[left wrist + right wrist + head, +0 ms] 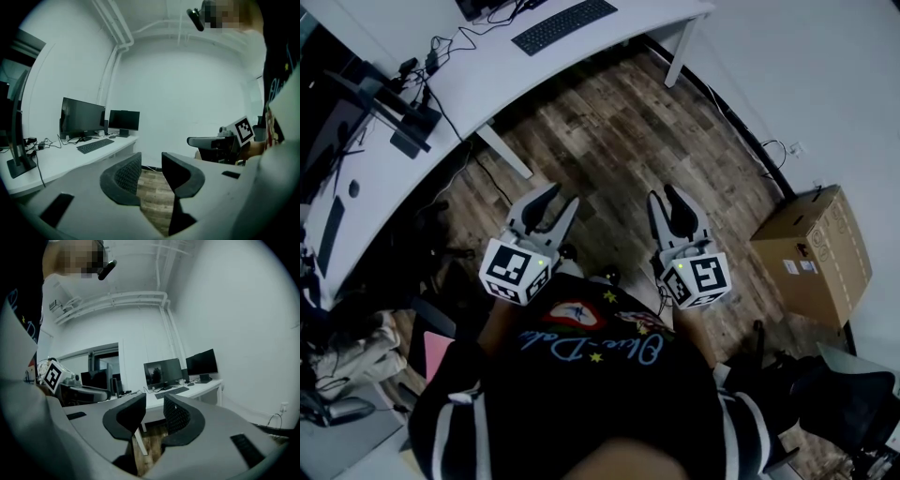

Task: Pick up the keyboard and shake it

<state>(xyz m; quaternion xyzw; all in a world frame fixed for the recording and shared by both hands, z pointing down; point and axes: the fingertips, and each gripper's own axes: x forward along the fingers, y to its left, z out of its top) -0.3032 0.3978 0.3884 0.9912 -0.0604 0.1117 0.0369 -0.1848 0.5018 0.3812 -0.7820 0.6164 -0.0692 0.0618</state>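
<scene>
Person's black printed shirt (581,375) fills the bottom of the head view, with both grippers held out just in front of it over the wood floor (619,141). Left gripper (562,198): jaws apart, nothing between them, only floor shows through the gap in the left gripper view. Right gripper (662,193): same, jaws apart and empty, with a desk leg and floor seen through the gap.

Keyboard (564,24) lies flat on the white desk (506,75), well ahead of both grippers' tips and slightly to the left gripper's side, untouched. Both grippers point roughly level toward it with a gap ready, which I read as an approach for a two-sided pickup (one gripper per end of the keyboard, likely). It also shows in the left gripper view (95,146), ahead and left of the jaws, in front of a monitor (82,117).

Cardboard box (814,251) sits on the floor off to the right gripper's outer side, well apart.

Hidden or unclear: the hands holding the grippers are covered by the marker cubes and shirt. In the head view the monitor is cut off at the top edge. Clutter far left of the left gripper is too dark; a dark strip there may be a second keyboard, cannot tell.
</scene>
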